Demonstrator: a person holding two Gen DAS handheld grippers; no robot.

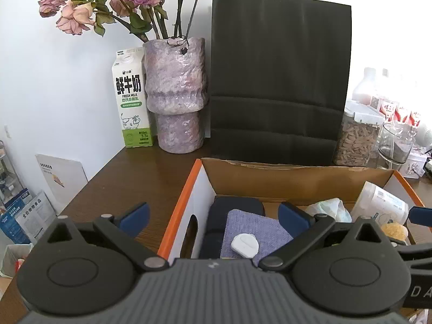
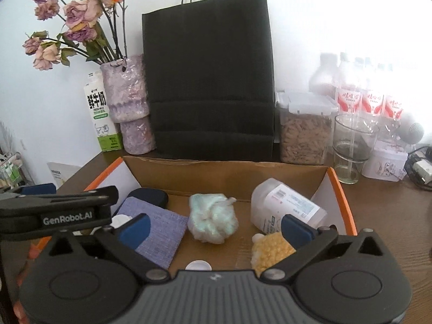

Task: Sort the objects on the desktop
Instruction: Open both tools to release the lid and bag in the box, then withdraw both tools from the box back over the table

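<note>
One cardboard box (image 2: 229, 172); inside it, one purple cloth (image 2: 159, 229), one dark case (image 2: 151, 195), one pale green puff (image 2: 212, 217), one yellow sponge (image 2: 271, 251), one white bottle (image 2: 286, 205), two white discs (image 1: 244, 245) (image 2: 198, 266); behind, one black paper bag (image 2: 210, 75), one vase (image 2: 129, 102), one milk carton (image 2: 101, 116), one seed jar (image 2: 303, 132), one glass (image 2: 351, 148).

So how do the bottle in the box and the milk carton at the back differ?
The white bottle lies tilted on its side inside the cardboard box; the milk carton stands upright on the table, outside it. The bottle is rounded, the carton square-edged with a green base. Both are mostly white with printed labels.
</note>
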